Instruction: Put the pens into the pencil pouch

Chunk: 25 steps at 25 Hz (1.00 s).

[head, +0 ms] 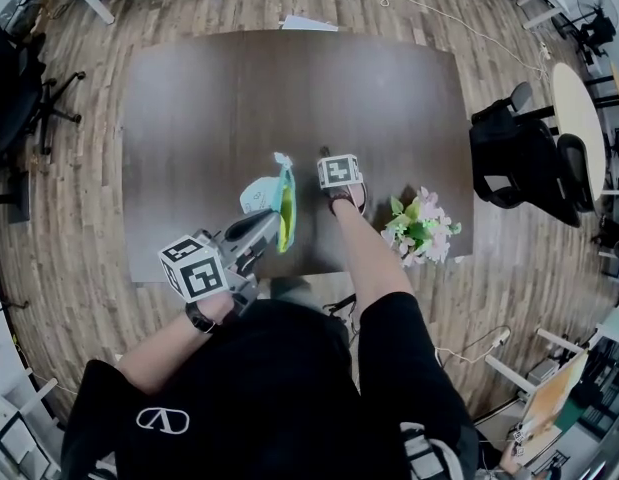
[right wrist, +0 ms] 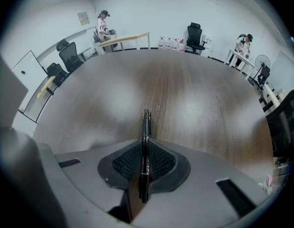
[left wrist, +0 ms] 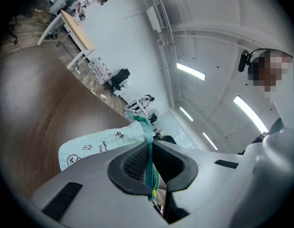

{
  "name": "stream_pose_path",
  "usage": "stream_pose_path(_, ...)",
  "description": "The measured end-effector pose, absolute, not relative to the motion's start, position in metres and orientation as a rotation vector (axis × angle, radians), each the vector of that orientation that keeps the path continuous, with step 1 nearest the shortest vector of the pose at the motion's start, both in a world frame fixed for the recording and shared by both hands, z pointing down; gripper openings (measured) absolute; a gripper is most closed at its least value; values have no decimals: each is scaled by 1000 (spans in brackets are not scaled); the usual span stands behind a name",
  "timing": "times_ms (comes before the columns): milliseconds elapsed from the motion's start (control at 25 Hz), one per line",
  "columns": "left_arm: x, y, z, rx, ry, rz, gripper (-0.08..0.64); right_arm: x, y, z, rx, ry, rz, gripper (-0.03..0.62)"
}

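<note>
The pencil pouch (head: 274, 200) is pale mint with a green zip edge and small doodles, and it is lifted off the dark table (head: 189, 118) near the front edge. My left gripper (head: 261, 230) is shut on its zip edge; in the left gripper view the pouch (left wrist: 101, 144) runs out from between the pads. Just right of the pouch, my right gripper (head: 341, 200) points steeply down at the table. A black pen (right wrist: 146, 146) lies clamped lengthwise between its pads, tip sticking out past them.
A bunch of pink and white flowers (head: 421, 230) lies on the table's front right corner. A black office chair (head: 519, 153) stands to the right of the table. Other desks and people are far off in the room.
</note>
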<state>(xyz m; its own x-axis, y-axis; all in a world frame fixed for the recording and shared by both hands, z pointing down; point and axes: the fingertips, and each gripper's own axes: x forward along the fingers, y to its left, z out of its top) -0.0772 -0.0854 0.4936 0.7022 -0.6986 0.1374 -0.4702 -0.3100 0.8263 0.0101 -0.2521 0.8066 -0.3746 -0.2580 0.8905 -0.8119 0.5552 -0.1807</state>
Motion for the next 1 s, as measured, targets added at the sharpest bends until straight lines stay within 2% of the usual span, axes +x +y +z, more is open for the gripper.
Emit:
stream_pose_path(80, -77, -85, 491, 1973, -894, -303, 23, 11, -248, 792, 886, -1948, 826, 41)
stream_pose_path(200, -72, -86, 487, 1990, -870, -311, 23, 52, -263, 756, 1042, -1920, 688, 41)
stream_pose_path(520, -57, -93, 467, 2048, -802, -316, 23, 74, -254, 606, 1274, -2252, 552, 41)
stream_pose_path(1000, -24, -107, 451, 2108, -705, -312, 23, 106, -168, 403, 1685, -2742, 233, 41)
